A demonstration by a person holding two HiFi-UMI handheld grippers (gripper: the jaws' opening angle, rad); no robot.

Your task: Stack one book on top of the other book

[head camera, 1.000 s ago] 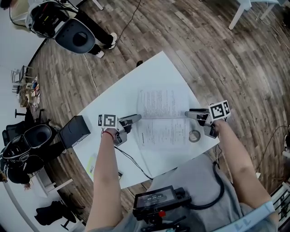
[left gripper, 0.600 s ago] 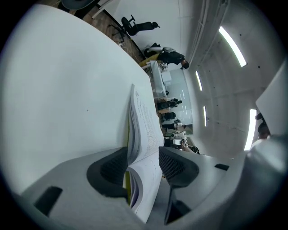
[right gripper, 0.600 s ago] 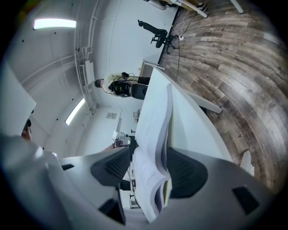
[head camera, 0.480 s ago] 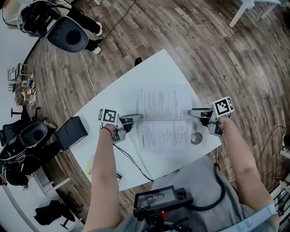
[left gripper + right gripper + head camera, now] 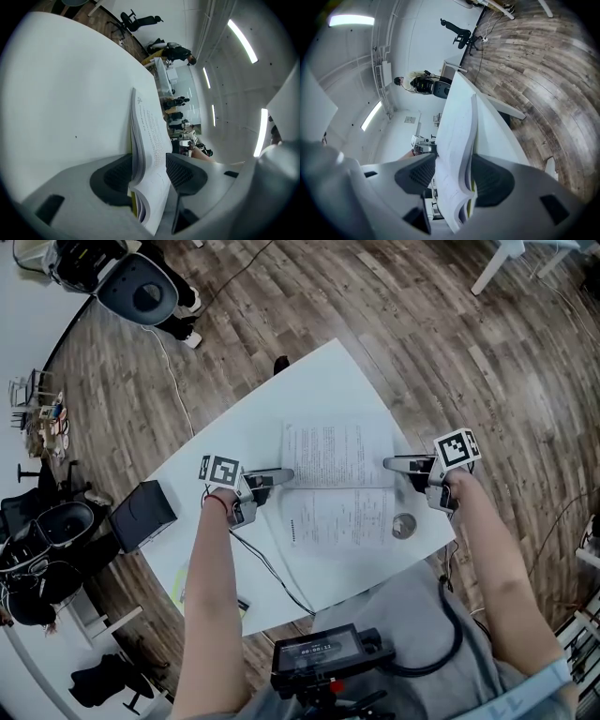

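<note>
Am gripping book [image 5: 333, 454] at frame centre: left tool [image 5: 277, 474] and right tool [image 5: 394, 463] both clenched on opposite side edges, for level transfer onto second book [image 5: 342, 518] just below.

The far half of the white rectangular table [image 5: 314, 381] is bare and open to a reach. The white printed book [image 5: 337, 454] fills the middle, its side edges taken by the left gripper [image 5: 284, 475] and right gripper [image 5: 390, 463]. Nearer, a small grey tape roll [image 5: 403, 525], a black cable [image 5: 267, 563] and what seems a yellow-green sheet [image 5: 187, 582] clutter the tabletop
</note>
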